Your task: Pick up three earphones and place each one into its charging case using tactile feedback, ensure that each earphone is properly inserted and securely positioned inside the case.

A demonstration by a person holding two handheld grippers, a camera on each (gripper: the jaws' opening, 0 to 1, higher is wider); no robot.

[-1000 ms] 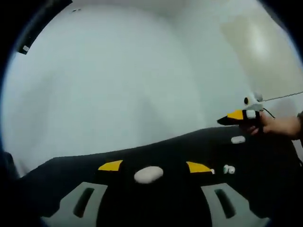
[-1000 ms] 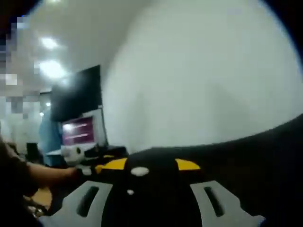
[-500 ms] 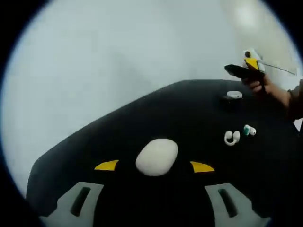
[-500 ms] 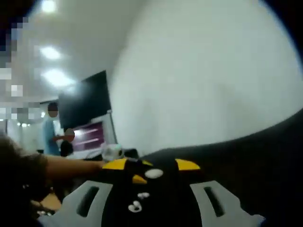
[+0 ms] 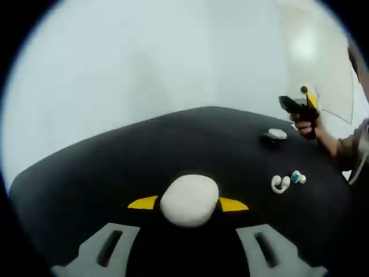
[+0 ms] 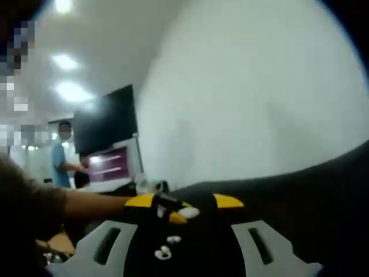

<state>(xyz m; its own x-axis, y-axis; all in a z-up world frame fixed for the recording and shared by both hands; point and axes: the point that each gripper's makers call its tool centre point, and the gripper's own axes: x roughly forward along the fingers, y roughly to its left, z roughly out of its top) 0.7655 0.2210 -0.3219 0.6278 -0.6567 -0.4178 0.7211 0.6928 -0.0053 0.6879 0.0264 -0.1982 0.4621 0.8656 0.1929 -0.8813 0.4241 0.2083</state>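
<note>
Earphones (image 5: 285, 181), small, beside smooth oval case (image 5: 189, 199).

black desk (image 5: 144, 150) under a plain white wall (image 5: 144, 63) | I can see a lit monitor (image 6: 106, 164) | someone in blue (image 6: 57, 164) beside it

Black surface (image 5: 115, 167) open to left and beyond; white case (image 5: 189, 199) sits between left jaws, earphones (image 5: 286, 181) well right of it, small case (image 5: 275, 135) farther, near right gripper (image 5: 297, 105).
</note>
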